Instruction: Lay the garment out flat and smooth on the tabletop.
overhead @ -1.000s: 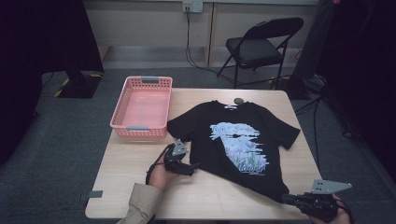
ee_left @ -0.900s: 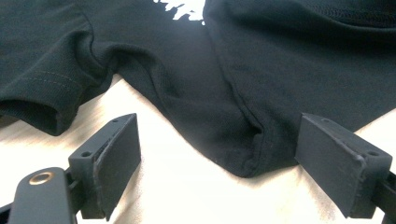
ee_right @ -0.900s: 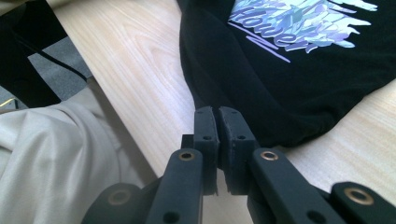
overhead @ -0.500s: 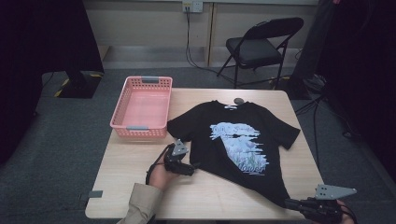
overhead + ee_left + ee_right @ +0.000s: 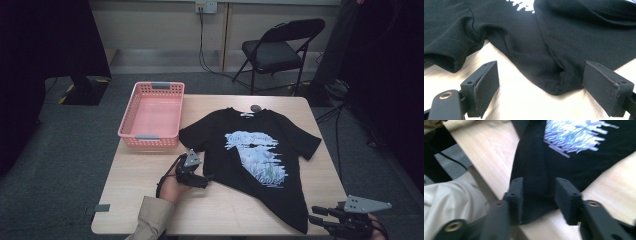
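While soft black printed T-shirt [image 5: 250,150] lies creased on pale woodgrain counter [image 5: 145,200], L claw [image 5: 541,85] gapes; R claw [image 5: 537,195] just been opening, hem corner between pads.

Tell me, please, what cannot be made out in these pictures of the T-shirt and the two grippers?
- High view: the right gripper is partly cut off by the bottom edge.
- Right gripper view: motion blur hides whether the jaws, just opening, touch the T-shirt corner between them.
- High view: the words in the print are too small to read.
- Left gripper view: the print is cut off by the top edge.
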Demonstrator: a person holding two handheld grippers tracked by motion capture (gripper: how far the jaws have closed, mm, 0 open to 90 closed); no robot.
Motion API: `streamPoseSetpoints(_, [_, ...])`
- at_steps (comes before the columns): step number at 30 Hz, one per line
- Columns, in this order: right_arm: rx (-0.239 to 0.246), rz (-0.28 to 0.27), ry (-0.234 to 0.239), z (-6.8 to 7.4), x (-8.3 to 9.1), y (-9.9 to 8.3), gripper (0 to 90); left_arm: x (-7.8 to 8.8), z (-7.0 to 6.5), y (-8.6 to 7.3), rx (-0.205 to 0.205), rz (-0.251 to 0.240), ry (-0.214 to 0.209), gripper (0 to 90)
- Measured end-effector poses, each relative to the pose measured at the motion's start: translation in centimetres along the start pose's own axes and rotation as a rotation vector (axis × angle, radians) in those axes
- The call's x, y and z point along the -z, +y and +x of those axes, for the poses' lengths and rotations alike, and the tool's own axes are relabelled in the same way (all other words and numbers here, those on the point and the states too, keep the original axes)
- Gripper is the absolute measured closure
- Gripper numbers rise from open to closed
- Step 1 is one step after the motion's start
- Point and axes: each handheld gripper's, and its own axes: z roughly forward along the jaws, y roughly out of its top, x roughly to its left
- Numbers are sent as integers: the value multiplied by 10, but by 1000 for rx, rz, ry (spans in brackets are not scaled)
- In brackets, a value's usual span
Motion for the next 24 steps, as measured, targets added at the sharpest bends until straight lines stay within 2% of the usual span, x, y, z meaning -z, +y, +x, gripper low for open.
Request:
streamPoseSetpoints(1, [0, -3, -4, -2, -1, 2, 492, 0, 0, 0, 0, 0, 0, 139])
streamPoseSetpoints(4, [-20, -1, -57, -11, -11, 13, 313, 0, 0, 0, 0, 0, 0, 138])
streamPoseSetpoints(5, [-20, -1, -57, -11, -11, 13, 313, 0, 0, 0, 0, 0, 0, 139])
streamPoseSetpoints(10, [-24, 10, -136, -24, -29, 30, 153, 0, 0, 0, 0, 0, 0, 138])
streamPoseSetpoints(13, [-23, 2, -151, -28, -34, 35, 147, 0, 0, 0, 0, 0, 0, 138])
streamPoseSetpoints(14, [-27, 4, -164, -35, -40, 41, 133, 0, 0, 0, 0, 0, 0, 138])
streamPoseSetpoints(20, [-34, 5, -206, -50, -55, 51, 124, 0, 0, 0, 0, 0, -1, 138])
streamPoseSetpoints(24, [-62, 10, -218, -59, -67, 56, 121, 0, 0, 0, 0, 0, -1, 138])
